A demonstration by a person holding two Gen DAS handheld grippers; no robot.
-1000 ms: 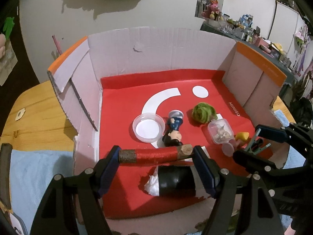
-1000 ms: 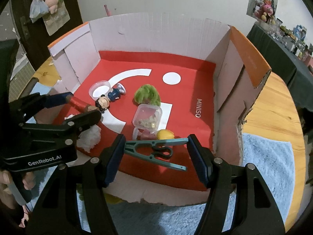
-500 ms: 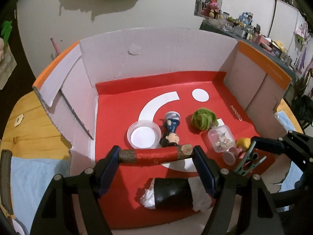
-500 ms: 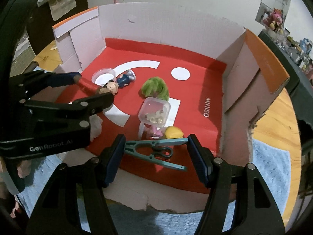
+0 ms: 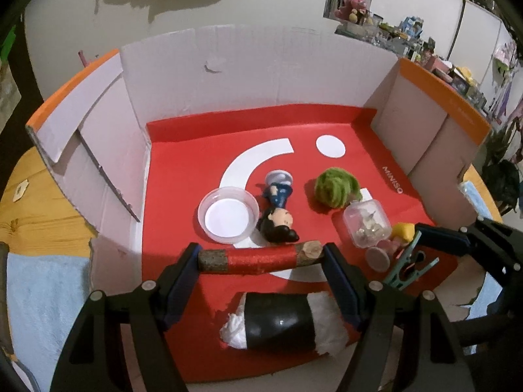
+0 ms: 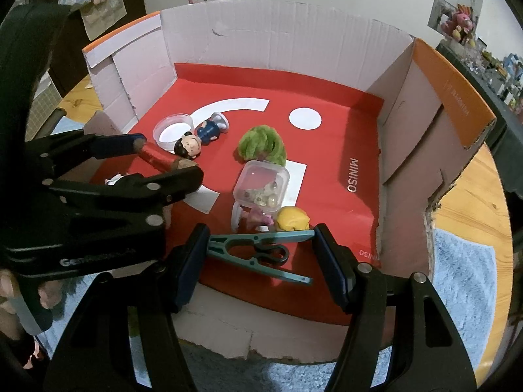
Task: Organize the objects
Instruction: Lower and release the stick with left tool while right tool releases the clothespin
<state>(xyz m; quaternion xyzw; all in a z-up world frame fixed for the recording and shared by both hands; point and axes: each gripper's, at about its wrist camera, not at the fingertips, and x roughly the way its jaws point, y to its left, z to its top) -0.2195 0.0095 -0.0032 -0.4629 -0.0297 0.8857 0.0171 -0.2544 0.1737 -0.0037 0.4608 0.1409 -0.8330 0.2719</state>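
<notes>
Stick, short, bark at both ends and red wrap round the middle, clamped end to end between the pads of the left gripper, its long axis running straight across from pad to pad. It hangs above the near part of the cardboard box, over the red liner, with a black roll with white stuffing lying directly beneath and a boy figurine and clear round lid just beyond. Clothes peg, teal with a dark spring loop, gripped likewise lengthwise in the right gripper, one leg splayed down toward the camera; it hangs over the near right part of the box, just this side of a blond figurine and a clear lidded tub. A green fuzzy ball sits farther in. By my judgement each piece drops straight below its own gripper; the stick's landing spot is the more crowded, since the roll lies parallel under it.
</notes>
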